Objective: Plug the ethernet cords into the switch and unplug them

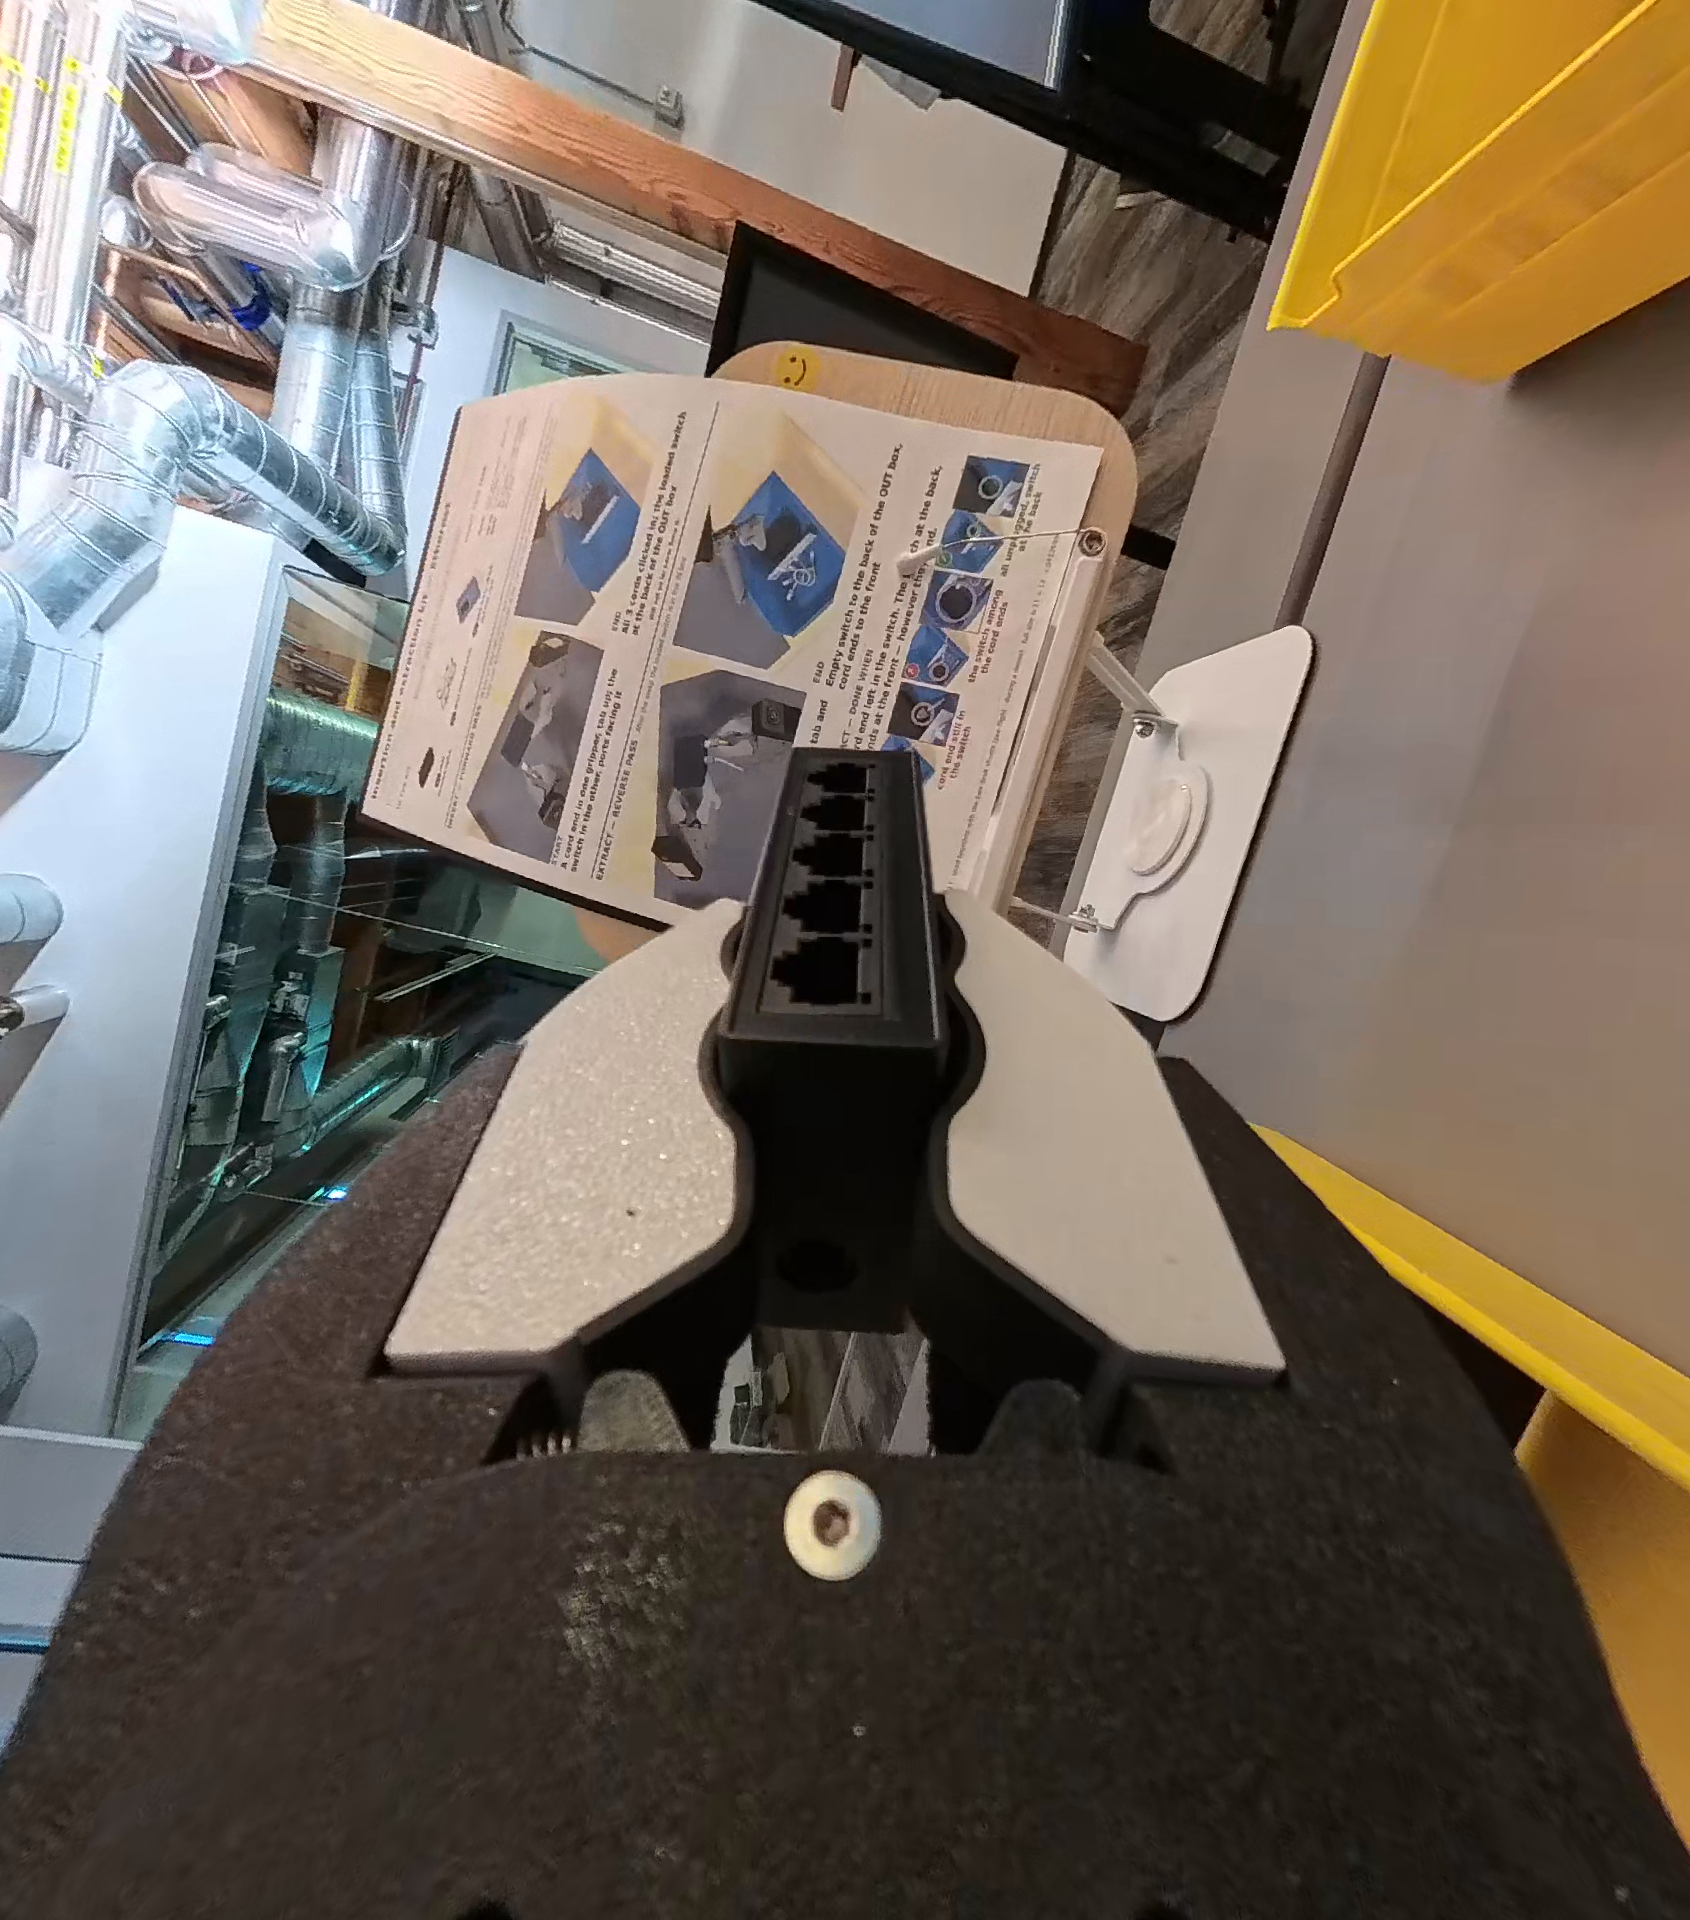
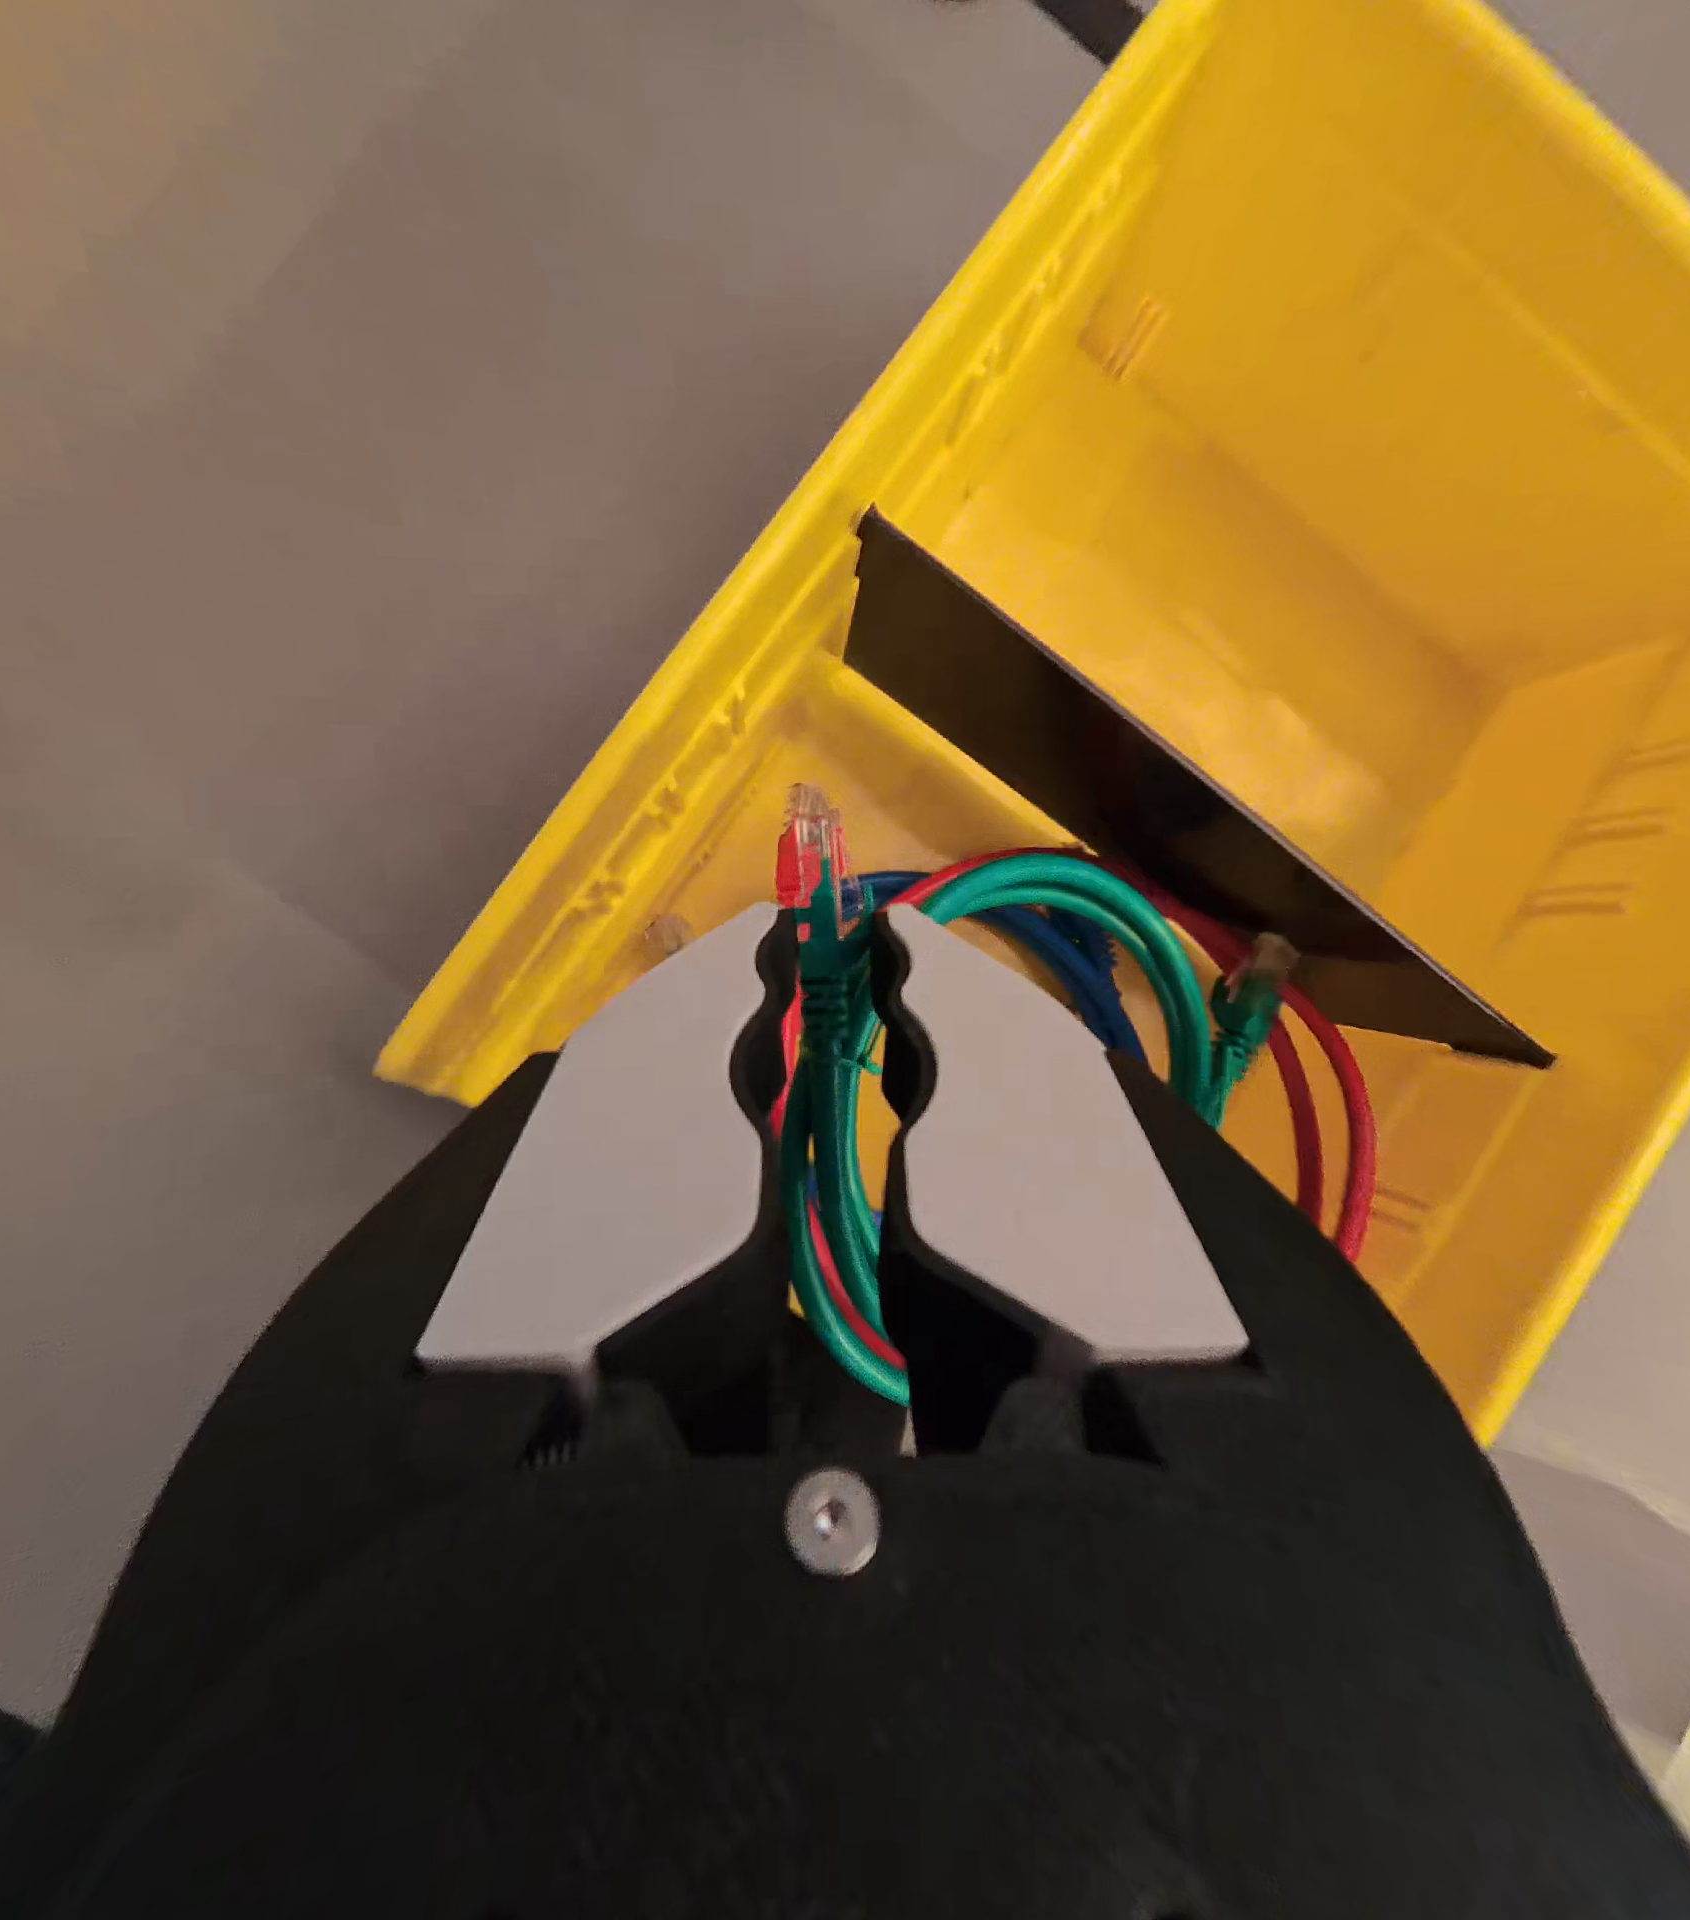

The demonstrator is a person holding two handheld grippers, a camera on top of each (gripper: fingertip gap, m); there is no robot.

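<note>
In the left wrist view my left gripper is shut on a black ethernet switch, held in the air with its row of empty ports facing the camera. In the right wrist view my right gripper is shut on the green ethernet cord near its plug, with the red cord's plug caught alongside it between the fingers. The green, red and blue cords loop into the front compartment of a yellow bin. The green cord's other plug hangs by the divider.
A black divider splits the yellow bin; the far compartment looks bare. A grey table surrounds it. In the left wrist view an instruction sheet on a white stand stands ahead, with yellow bins at the right edge. About 35 centimeters separates my left fingertips from my right.
</note>
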